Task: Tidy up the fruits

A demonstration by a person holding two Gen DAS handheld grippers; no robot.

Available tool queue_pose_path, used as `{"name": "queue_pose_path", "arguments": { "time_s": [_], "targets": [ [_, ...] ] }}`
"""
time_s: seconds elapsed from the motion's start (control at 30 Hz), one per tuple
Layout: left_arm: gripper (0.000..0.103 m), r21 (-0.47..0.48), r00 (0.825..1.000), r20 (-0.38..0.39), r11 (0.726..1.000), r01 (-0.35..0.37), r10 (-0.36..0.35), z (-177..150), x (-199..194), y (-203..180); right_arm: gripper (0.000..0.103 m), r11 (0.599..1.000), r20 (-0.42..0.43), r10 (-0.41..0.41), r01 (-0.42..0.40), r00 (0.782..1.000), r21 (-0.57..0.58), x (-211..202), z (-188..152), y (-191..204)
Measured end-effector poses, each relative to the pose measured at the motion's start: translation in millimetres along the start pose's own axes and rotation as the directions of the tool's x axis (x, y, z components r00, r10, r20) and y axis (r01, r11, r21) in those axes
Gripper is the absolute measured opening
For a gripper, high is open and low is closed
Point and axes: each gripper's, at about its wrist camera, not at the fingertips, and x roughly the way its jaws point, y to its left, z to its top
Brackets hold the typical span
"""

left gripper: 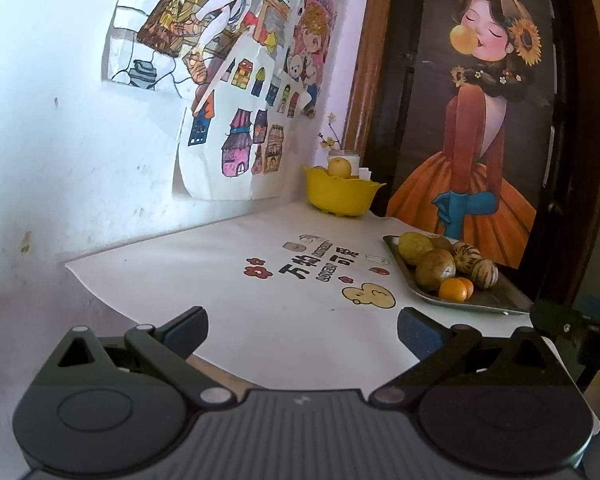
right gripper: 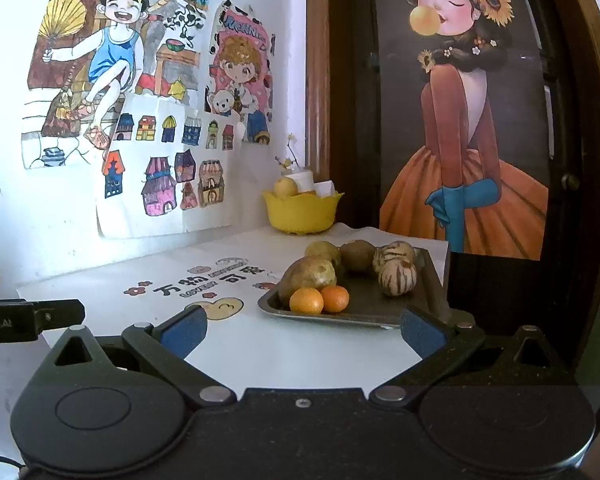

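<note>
Both our tongs — left tongs point(left gripper: 302, 334), right tongs point(right gripper: 304, 330) — are spread wide, holding nothing above the counter point(left gripper: 220, 280); the right view alone shows the tray point(right gripper: 364, 312) head-on.

The deep yellow plastic bowl point(right gripper: 302, 211) hides most of its contents; only 1 pale yellow fruit point(right gripper: 286, 187) shows above its rim.

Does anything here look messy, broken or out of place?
Nothing spilled or broken. The fruit sits piled on the tray and in the yellow bowl. Only the drawings on the wall curl loose at their edges.
</note>
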Motion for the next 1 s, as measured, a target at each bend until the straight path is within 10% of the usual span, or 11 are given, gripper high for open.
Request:
{"name": "queue_pose_path", "arguments": {
  "time_s": [1.0],
  "targets": [
    [0.103,-0.01,1.0,-0.028,1.0,0.002,-0.002,-4.6,5.5,0.1,0.102,1.0,-0.037,0.008,-0.008,0.999,0.0,5.8,-4.9,0.2]
  ]
}}
